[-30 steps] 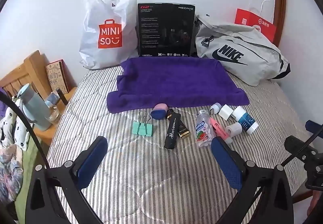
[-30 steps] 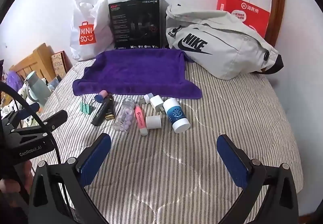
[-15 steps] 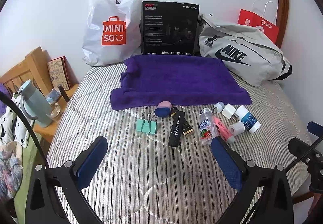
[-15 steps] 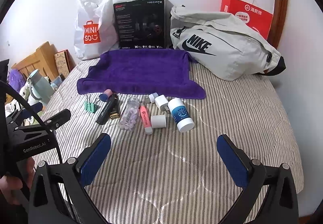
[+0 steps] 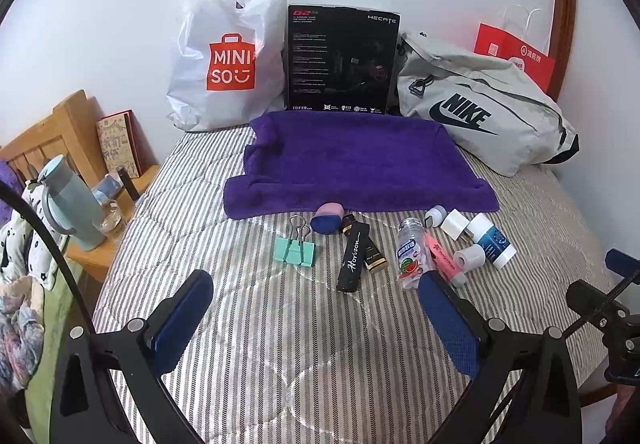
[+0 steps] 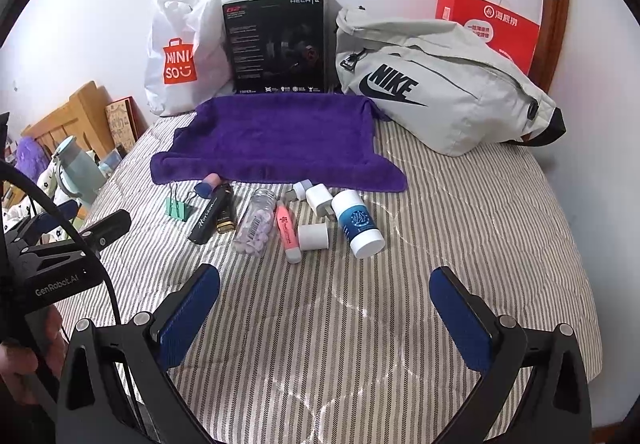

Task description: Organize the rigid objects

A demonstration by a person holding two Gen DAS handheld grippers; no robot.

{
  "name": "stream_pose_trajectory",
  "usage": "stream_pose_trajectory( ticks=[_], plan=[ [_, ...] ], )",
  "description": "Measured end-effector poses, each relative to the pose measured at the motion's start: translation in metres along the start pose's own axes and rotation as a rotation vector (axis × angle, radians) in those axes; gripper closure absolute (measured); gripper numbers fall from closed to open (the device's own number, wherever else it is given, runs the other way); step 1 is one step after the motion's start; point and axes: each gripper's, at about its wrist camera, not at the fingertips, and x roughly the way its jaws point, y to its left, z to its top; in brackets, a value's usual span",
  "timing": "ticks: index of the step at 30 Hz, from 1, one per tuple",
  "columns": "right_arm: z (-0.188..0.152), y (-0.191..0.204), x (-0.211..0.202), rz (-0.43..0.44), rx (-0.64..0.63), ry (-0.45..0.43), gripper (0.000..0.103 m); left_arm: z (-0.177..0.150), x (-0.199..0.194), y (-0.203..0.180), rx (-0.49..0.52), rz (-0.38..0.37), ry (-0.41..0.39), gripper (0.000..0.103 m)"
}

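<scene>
Both views drew back; green binder clip (image 5: pixel 295 251) lies beyond left hand-held gripper (image 5: pixel 316 308)

Your left tongs (image 5: pixel 316 306) are covering the lower end of the clear candy bottle (image 5: pixel 411 256) and crowding the pink highlighter (image 5: pixel 442 258) in the left wrist view. The purple towel (image 5: pixel 352 167) is hiding the foot of the black box (image 5: pixel 342 59), whose fine print is reading too small to make out. The grey Nike bag (image 5: pixel 480 111) is blocking most of the red paper bag (image 5: pixel 516 53). In the right wrist view, your left hand (image 6: pixel 24 360) is getting cut off by the picture's edge, and the small gold-trimmed black item (image 6: pixel 225 219) is lying partly behind the black Horizon tube (image 6: pixel 210 215).
</scene>
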Motion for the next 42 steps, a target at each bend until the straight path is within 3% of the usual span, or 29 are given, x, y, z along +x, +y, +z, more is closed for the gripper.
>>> stream_pose_trajectory(
  ticks=[42],
  plan=[
    [-0.0009, -0.0014, 0.0001, -0.016, -0.003, 0.011, 0.000, 0.0015, -0.0057, -0.0023, -0.004, -0.012, -0.002, 0.000]
  ],
)
